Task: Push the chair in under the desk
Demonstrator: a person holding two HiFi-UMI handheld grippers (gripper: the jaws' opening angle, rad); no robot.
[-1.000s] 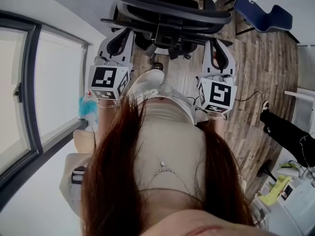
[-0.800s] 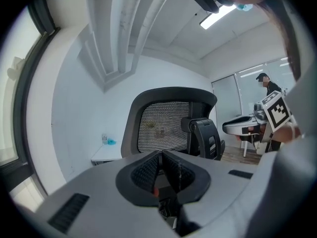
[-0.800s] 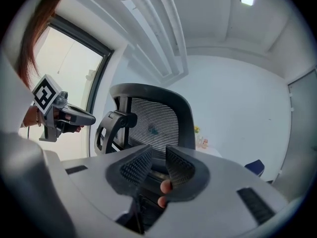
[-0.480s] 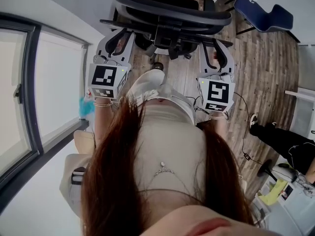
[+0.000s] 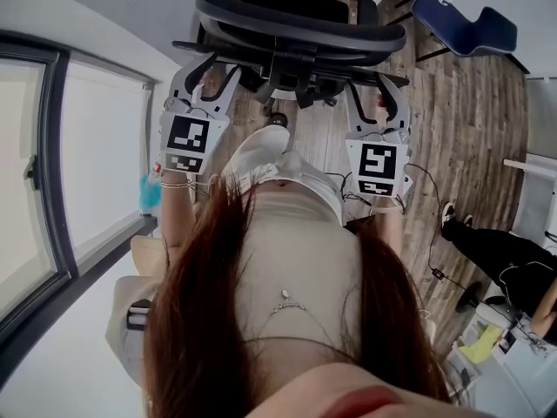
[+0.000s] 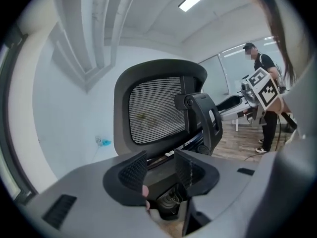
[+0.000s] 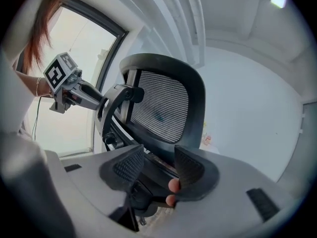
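The left gripper [image 6: 161, 168] and the right gripper [image 7: 158, 166] had just been opening their jaws, which stood apart. The chair's [image 5: 300, 24] dark lower frame showed in each gap, with no pad pressing on it. Its mesh back rose just beyond the 2 pairs of jaws.

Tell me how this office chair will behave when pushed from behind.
The chair will probably roll easily: a caster shows beneath it on the plank floor. Its mesh back may give a little under a high push. Its bulky frame suggests some weight, so tipping seems unlikely.
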